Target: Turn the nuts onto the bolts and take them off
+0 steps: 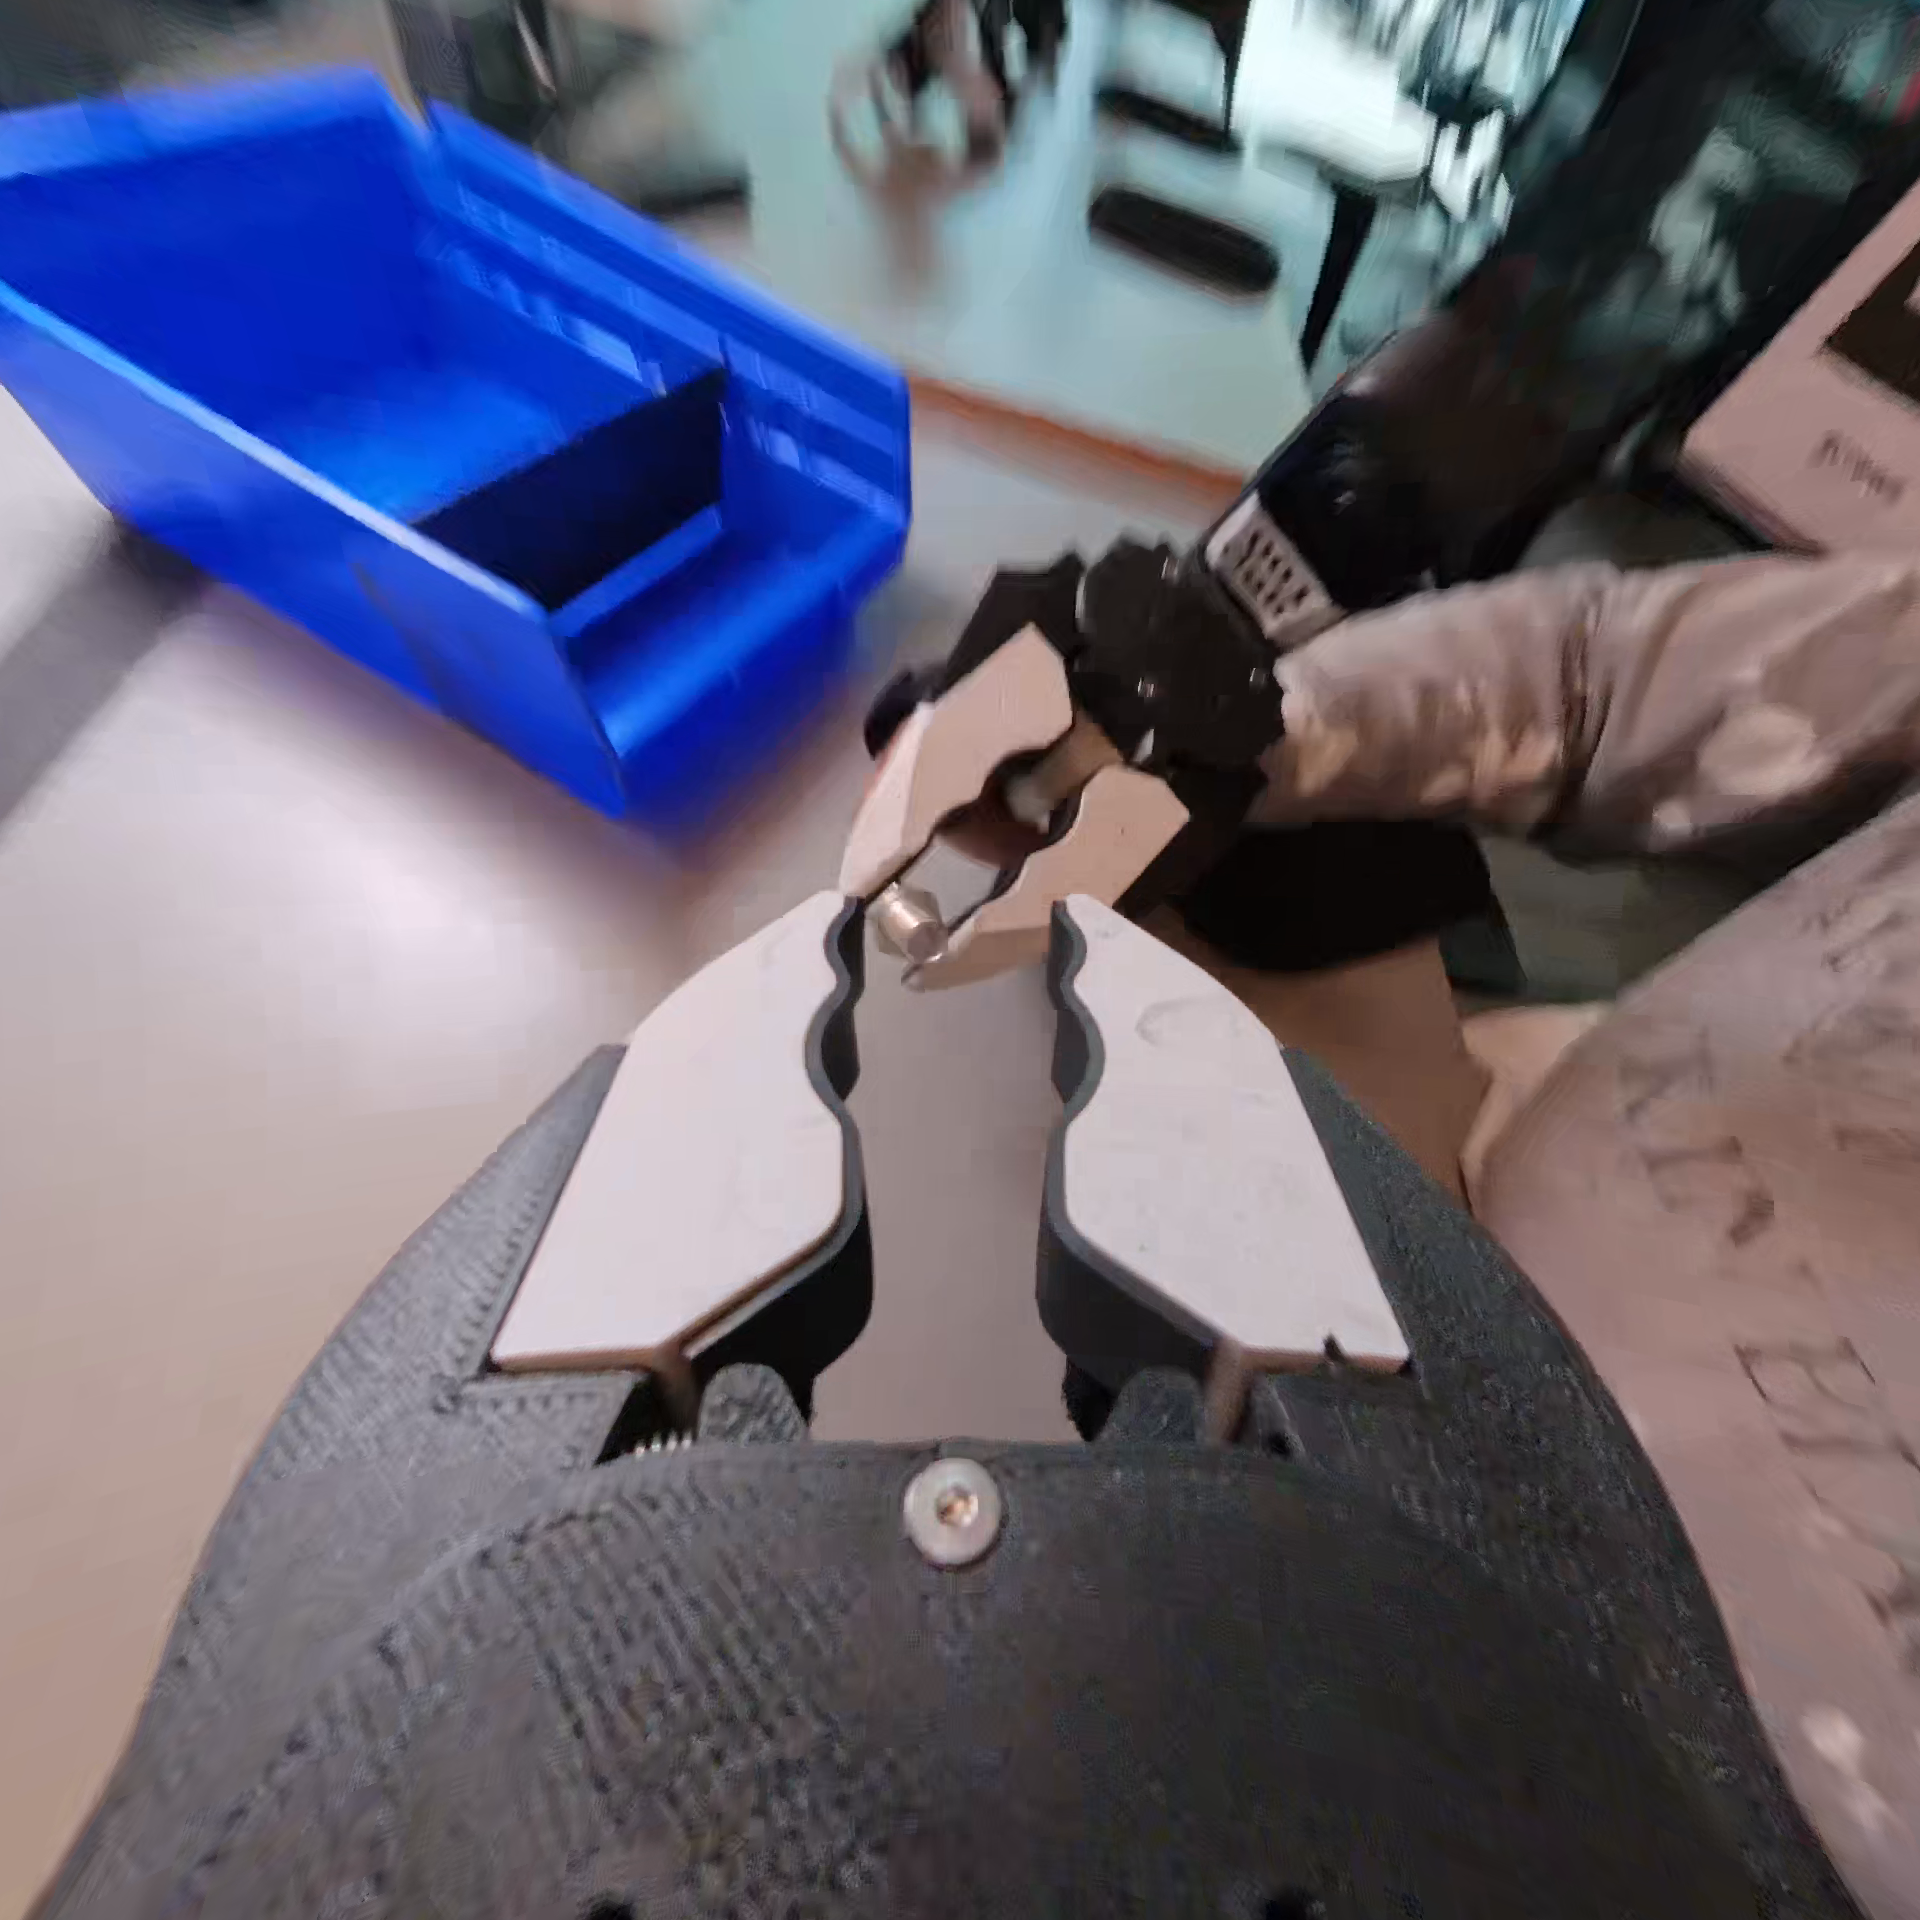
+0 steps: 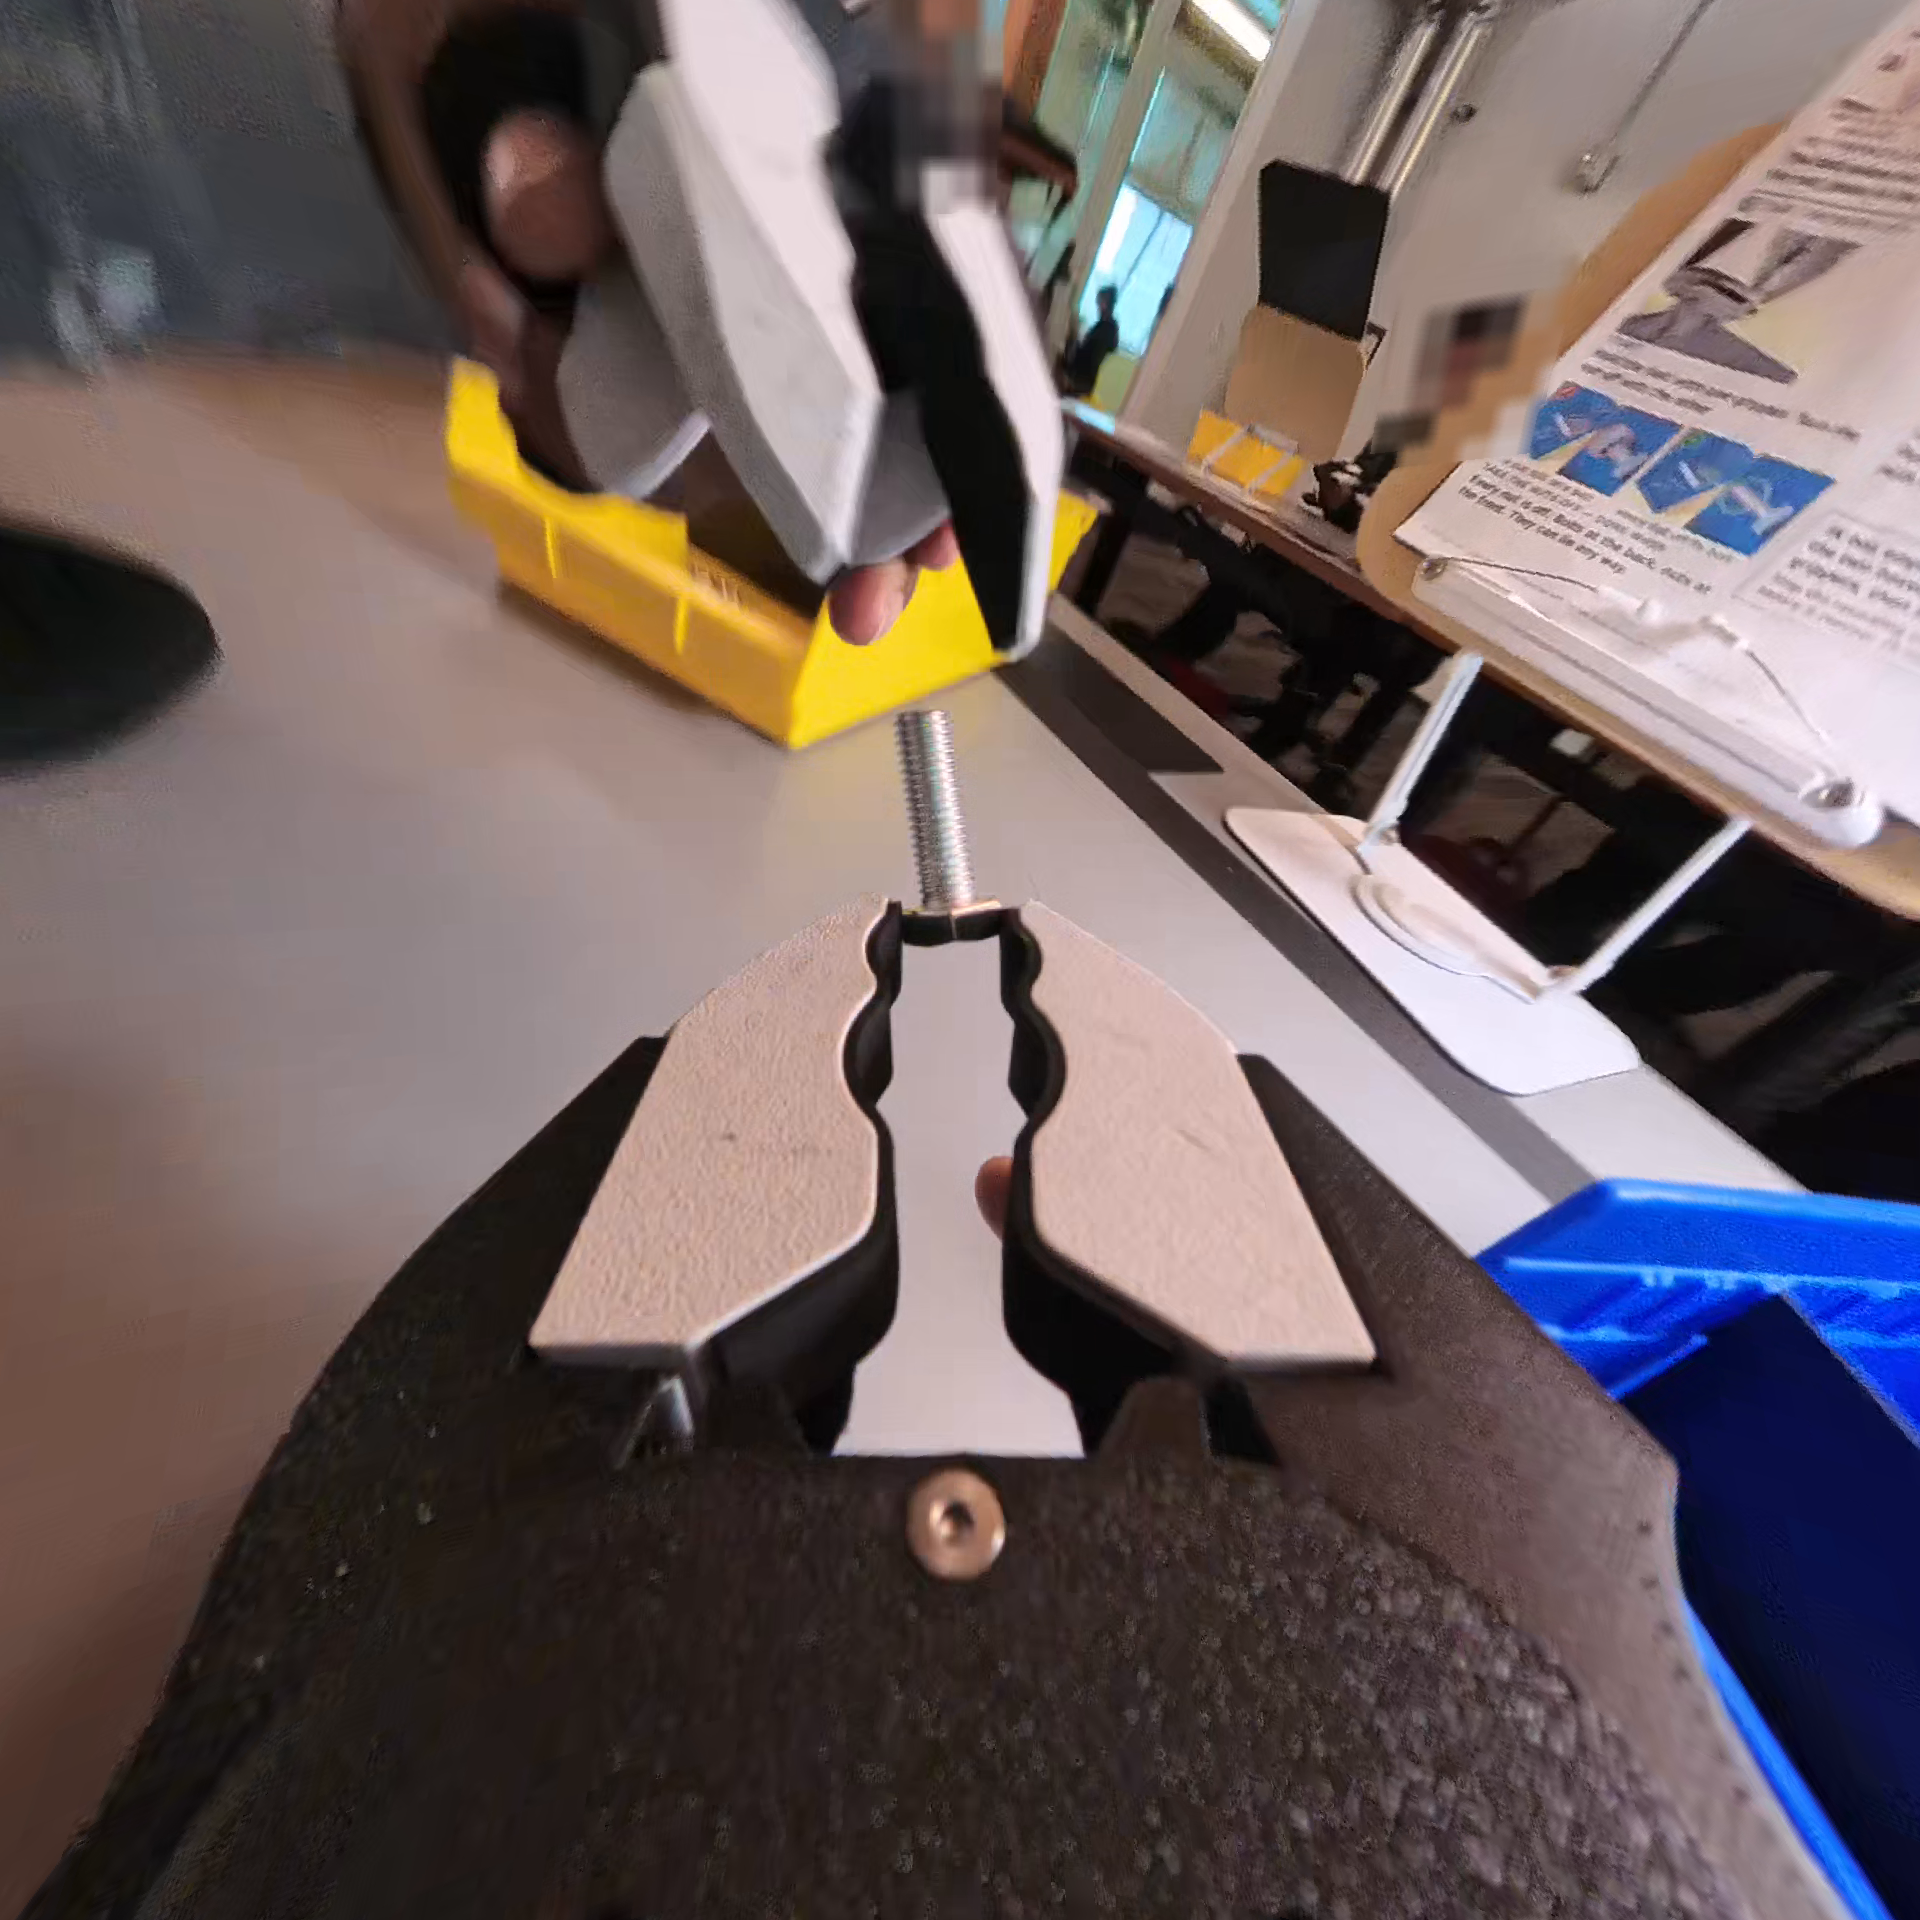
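Note:
My right gripper is shut on the head of a silver bolt, whose threaded shaft points forward, away from the camera. In the left wrist view the right gripper shows just ahead, holding the bolt end-on between my left fingertips. My left gripper is open and empty, with its jaws on either side of the bolt's tip. It also shows in the right wrist view, hanging open just above the bolt's end. No nut shows in either view.
A blue bin stands on the grey table to the left of the left gripper; it also shows at the lower right. A yellow bin sits behind the left gripper. A white document stand holds printed sheets at the table's right edge. About 5 centimeters separates my left fingertips from my right.

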Action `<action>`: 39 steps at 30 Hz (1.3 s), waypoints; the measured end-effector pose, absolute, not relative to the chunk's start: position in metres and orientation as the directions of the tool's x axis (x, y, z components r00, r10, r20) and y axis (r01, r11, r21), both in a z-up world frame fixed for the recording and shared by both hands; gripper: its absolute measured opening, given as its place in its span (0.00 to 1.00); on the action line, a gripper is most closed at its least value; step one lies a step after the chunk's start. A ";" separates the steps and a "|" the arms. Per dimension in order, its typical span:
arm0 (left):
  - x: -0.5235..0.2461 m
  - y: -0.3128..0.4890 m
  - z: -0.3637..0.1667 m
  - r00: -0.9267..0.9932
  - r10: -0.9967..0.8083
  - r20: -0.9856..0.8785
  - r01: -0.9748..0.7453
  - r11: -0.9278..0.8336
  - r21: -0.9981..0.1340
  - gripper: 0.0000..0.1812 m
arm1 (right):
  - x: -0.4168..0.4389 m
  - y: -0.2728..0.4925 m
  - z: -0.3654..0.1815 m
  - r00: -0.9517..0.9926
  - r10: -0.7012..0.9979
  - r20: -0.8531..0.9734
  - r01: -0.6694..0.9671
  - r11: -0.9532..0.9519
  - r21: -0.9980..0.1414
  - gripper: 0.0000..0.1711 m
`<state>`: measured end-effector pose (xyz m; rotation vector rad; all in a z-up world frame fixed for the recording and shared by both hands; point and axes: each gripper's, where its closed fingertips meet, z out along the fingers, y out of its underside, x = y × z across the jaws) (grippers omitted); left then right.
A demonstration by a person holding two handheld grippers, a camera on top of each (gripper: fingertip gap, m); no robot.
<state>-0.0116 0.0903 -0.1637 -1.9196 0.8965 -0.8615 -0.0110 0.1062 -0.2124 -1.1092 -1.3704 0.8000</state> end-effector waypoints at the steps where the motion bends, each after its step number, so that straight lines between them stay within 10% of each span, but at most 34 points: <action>1: -0.015 0.092 -0.151 0.525 -0.828 0.198 -0.174 -0.333 -0.927 0.16 | -0.008 0.107 -0.205 0.085 0.958 0.274 0.116 0.264 -0.958 0.10; 16: -0.019 0.067 -0.118 0.516 -0.847 0.127 0.152 -0.055 -0.987 0.12 | -0.021 0.073 -0.143 -0.262 0.939 -0.223 -0.177 -0.274 -0.945 0.10; 39: -0.001 0.050 -0.159 0.400 -0.911 0.103 -0.135 -0.169 -0.976 0.05 | -0.018 0.042 -0.178 -0.318 0.948 -0.025 -0.048 -0.042 -0.998 0.14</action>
